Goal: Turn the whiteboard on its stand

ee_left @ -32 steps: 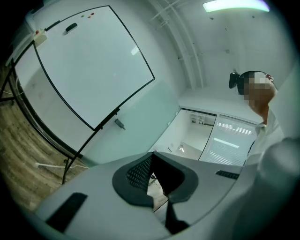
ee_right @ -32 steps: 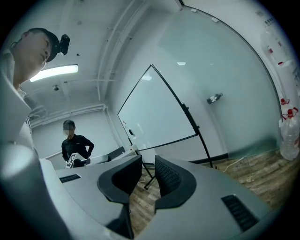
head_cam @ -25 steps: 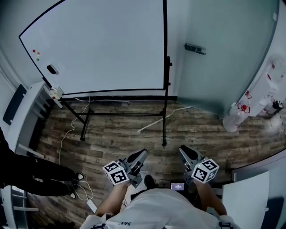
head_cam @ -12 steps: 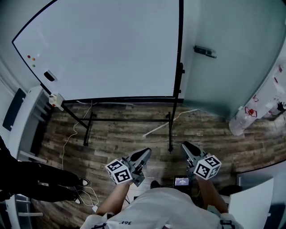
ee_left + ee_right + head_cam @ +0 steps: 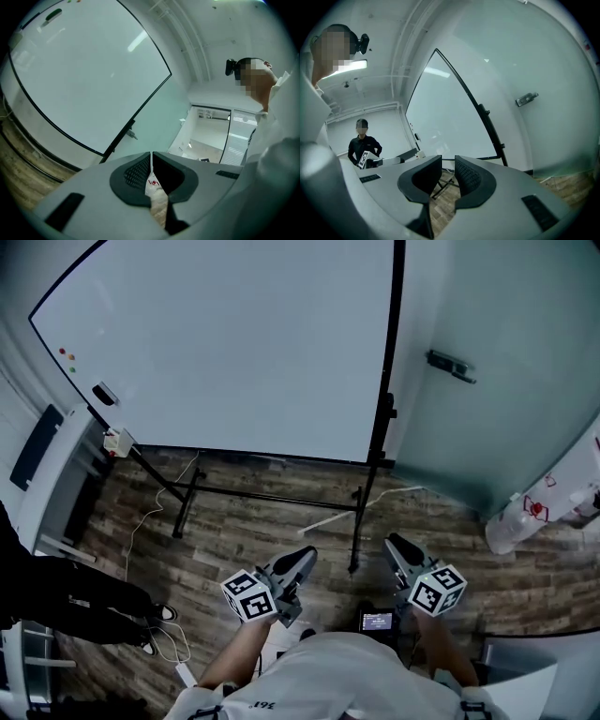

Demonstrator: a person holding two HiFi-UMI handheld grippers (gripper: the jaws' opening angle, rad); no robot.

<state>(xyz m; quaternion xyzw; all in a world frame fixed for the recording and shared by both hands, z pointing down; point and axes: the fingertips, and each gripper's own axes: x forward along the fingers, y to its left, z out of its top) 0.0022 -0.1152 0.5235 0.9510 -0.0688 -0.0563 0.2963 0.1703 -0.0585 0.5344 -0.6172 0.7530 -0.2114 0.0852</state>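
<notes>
- Location: the whiteboard (image 5: 234,343) stands upright on its stand (image 5: 267,495), straight ahead of the person and well apart from both tools. Its face is blank apart from three small magnets (image 5: 67,358) and an eraser (image 5: 104,393) near the left edge.
- Handling: judged to be a large, stiff, fairly heavy panel. The glossy face will probably give the pads no purchase. The dark edge frame or the right post (image 5: 384,427) is the likely place to take hold.
- Pivot: a knob (image 5: 387,410) sits halfway up the right post. It may be a clamp; whether it is locked cannot be told.
- Stand: thin dark tubing with splayed feet (image 5: 353,566). It is judged liable to skate or tip if the panel is pushed off-centre.
- Left hand-held gripper (image 5: 302,561): jaws together at the tips, nothing between them.
- Right hand-held gripper (image 5: 396,546): jaws a narrow gap apart, empty.
- Floor (image 5: 253,531): wood-pattern planks. A loose cable (image 5: 141,521) trails beside the left foot of the stand, a snag risk.
- Room: a frosted glass wall (image 5: 506,409) with a handle (image 5: 451,366) lies just right of the board. A white bench (image 5: 42,470) and a bystander (image 5: 56,601) are at the left, so swing room is tight.
</notes>
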